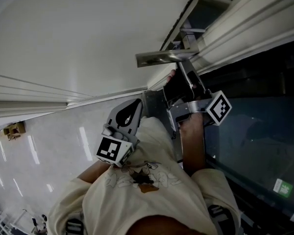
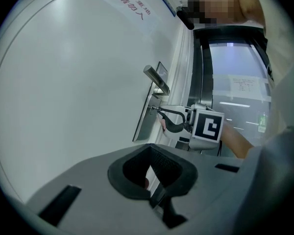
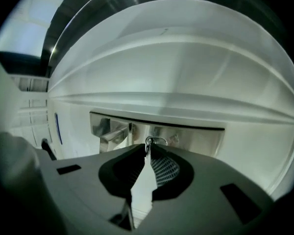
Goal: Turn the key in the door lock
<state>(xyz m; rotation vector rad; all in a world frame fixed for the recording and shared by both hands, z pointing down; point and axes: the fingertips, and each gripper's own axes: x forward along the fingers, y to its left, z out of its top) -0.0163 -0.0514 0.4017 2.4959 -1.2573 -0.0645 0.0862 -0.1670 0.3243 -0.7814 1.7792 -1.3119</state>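
Observation:
The white door (image 1: 88,28) bears a steel lock plate (image 3: 191,138) with a lever handle (image 1: 164,58) above the keyhole. The key (image 2: 152,108) sticks out of the lock, its small ring (image 3: 157,140) hanging at the plate. My right gripper (image 3: 148,146) is shut on the key's head, tips right against the plate; in the left gripper view it reaches in from the right, the right gripper (image 2: 157,110) under the handle (image 2: 157,80). My left gripper (image 1: 138,103) hangs back from the door, lower than the lock, shut with nothing between its pads.
A dark glass panel (image 1: 255,131) in a frame stands right of the door, with a green sticker (image 1: 282,186) low on it. Red print (image 2: 130,4) marks the door higher up. Glossy floor tiles (image 1: 49,146) lie below. The person's pale shirt (image 1: 152,180) fills the foreground.

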